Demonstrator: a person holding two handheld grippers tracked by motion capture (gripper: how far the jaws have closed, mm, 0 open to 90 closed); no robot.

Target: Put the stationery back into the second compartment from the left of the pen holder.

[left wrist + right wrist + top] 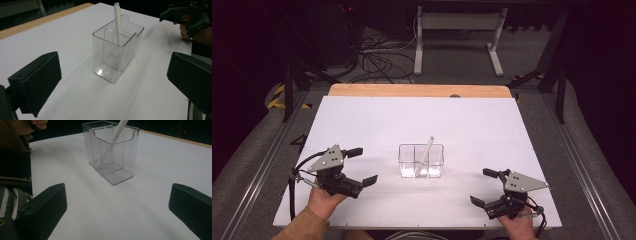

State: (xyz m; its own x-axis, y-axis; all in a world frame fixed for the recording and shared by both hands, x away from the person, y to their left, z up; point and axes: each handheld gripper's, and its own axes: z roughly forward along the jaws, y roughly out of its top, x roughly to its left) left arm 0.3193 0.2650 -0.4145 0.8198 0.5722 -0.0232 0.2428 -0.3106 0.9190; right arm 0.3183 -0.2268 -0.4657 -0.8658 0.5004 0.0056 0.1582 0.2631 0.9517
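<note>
Standing wide open and empty, the left tongs point(362, 166) and right tongs point(481, 186) flank the clear box point(421, 160) holding a leaning white pen point(425, 155) on the bench point(362, 120).

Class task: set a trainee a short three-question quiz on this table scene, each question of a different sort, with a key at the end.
1. True or false: the white pen lies flat on the white table.
2. Multiple choice: the clear holder stands A) between the two hand-held grippers, B) at the table's far edge, C) off the table.
3. Short answer: how do the jaws of the left hand-held gripper and the right hand-held gripper stand, and what do they hold?

Key:
1. False; it stands leaning inside the clear holder.
2. A.
3. Both stand open, holding nothing.
</note>
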